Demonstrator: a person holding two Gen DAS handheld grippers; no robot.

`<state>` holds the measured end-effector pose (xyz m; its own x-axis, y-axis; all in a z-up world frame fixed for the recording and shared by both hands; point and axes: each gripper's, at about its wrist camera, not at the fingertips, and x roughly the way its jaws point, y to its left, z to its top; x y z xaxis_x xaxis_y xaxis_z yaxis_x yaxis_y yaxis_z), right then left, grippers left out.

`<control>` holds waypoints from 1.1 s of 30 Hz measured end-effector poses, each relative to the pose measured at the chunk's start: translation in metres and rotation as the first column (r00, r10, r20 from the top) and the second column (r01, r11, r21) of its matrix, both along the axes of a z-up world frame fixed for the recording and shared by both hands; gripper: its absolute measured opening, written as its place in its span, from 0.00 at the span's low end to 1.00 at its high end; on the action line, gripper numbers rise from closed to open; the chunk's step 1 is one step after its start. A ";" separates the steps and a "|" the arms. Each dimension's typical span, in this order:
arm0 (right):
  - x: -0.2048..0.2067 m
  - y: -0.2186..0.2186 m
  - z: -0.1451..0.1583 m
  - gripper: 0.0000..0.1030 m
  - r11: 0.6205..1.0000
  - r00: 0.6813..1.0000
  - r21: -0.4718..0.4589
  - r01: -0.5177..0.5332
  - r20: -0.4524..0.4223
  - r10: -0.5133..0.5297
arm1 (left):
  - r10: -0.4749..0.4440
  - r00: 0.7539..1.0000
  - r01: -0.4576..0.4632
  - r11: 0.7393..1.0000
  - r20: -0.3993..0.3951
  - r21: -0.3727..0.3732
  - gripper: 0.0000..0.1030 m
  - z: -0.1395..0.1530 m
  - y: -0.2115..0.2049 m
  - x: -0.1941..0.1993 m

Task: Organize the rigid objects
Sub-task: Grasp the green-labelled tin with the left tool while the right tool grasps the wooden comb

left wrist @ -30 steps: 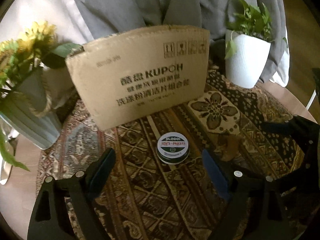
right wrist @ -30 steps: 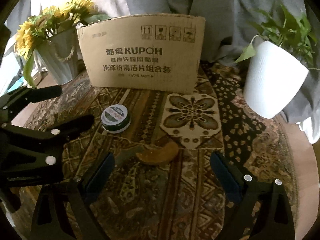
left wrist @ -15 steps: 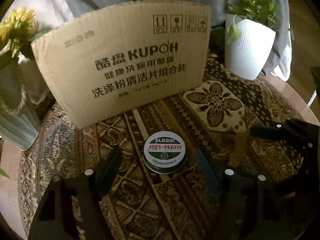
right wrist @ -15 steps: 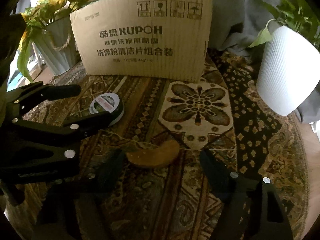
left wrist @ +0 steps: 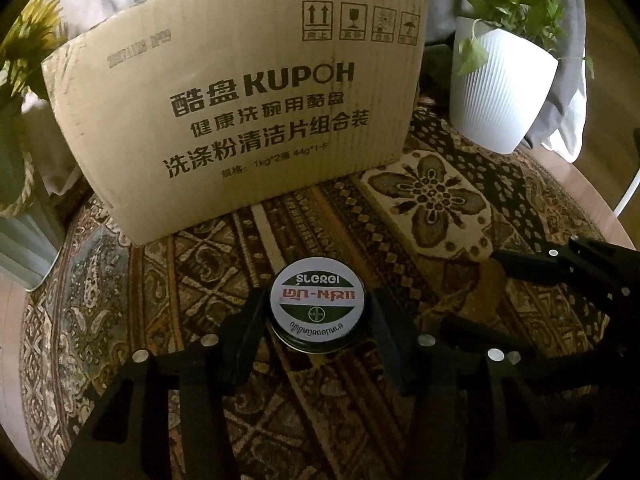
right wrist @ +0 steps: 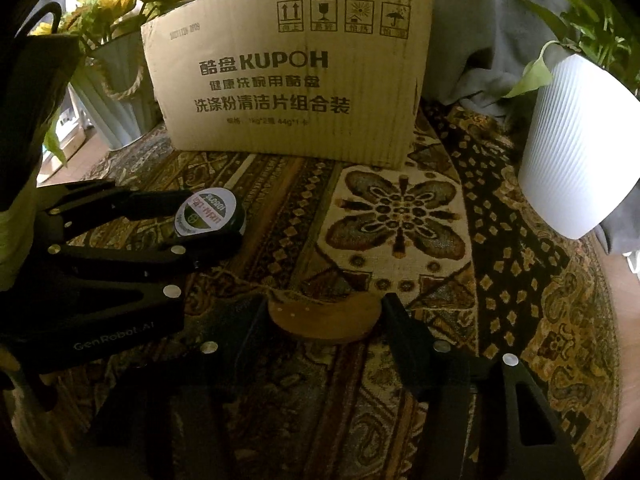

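Observation:
A round green tin with a white label (left wrist: 317, 307) sits on the patterned cloth, and my left gripper (left wrist: 316, 320) is shut on its two sides. The tin (right wrist: 210, 213) and the left gripper (right wrist: 208, 220) also show in the right wrist view. A flat brown wooden piece with a string (right wrist: 325, 318) lies on the cloth between the fingers of my right gripper (right wrist: 324, 320), which touch both its ends. The brown piece (left wrist: 482, 296) shows partly in the left wrist view, behind the right gripper's finger.
A cardboard box (left wrist: 248, 120) printed KUPOH stands at the back of the round table (left wrist: 608, 220). A white ribbed pot with a green plant (left wrist: 500, 88) stands at the back right. A pale vase of yellow flowers (right wrist: 116, 80) stands at the back left.
Both grippers moved forward and down. The left jaws closed from wide open onto the tin. The right jaws closed in around the brown piece.

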<state>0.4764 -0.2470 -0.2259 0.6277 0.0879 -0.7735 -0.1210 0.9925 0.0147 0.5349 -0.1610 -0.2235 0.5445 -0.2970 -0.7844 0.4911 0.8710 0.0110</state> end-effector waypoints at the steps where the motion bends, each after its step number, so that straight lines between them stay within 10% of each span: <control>1: 0.000 0.000 0.000 0.57 1.000 1.000 0.002 0.002 -0.002 -0.002 | 0.003 1.000 -0.003 1.000 0.001 0.001 0.50 0.000 0.001 -0.001; 33: -0.035 0.013 0.073 0.57 1.000 0.991 0.022 0.017 0.133 -0.020 | 0.183 0.975 -0.175 0.982 0.124 -0.074 0.50 0.080 0.052 -0.071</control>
